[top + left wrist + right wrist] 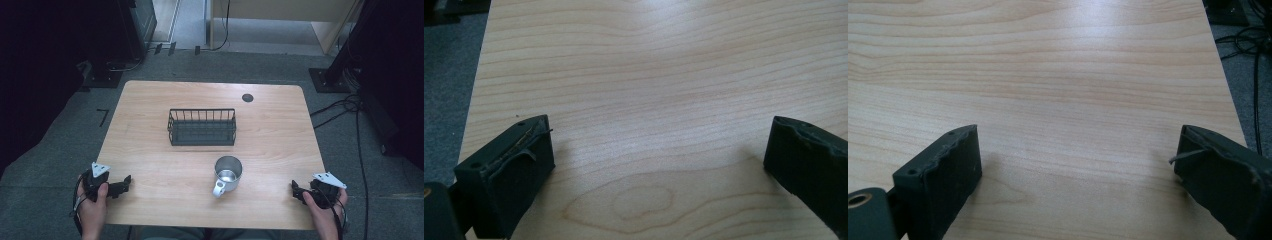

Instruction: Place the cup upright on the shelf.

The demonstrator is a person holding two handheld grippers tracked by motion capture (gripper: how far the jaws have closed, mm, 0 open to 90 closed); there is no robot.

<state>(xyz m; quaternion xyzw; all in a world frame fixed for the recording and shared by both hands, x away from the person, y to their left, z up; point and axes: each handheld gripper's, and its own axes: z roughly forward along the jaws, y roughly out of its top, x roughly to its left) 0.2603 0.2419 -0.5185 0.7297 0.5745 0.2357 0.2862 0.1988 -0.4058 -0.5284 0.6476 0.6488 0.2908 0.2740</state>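
Note:
A metal mug [228, 173] with a white handle stands upright on the wooden table [150, 145], near the front, a little right of centre. Behind it, at mid-table, sits a black wire basket [202, 127] with nothing in it. My left gripper [126, 184] rests at the table's front left corner, held by a hand. Its jaws stand wide apart over bare wood in the left gripper view [659, 150]. My right gripper [295, 190] rests at the front right corner, open as well, with only wood between its jaws [1078, 160].
A small dark round grommet [247, 97] sits near the table's far edge. Cables [345, 107] lie on the grey floor to the right. Dark equipment stands at both sides, and a light wooden cabinet [280, 15] stands behind.

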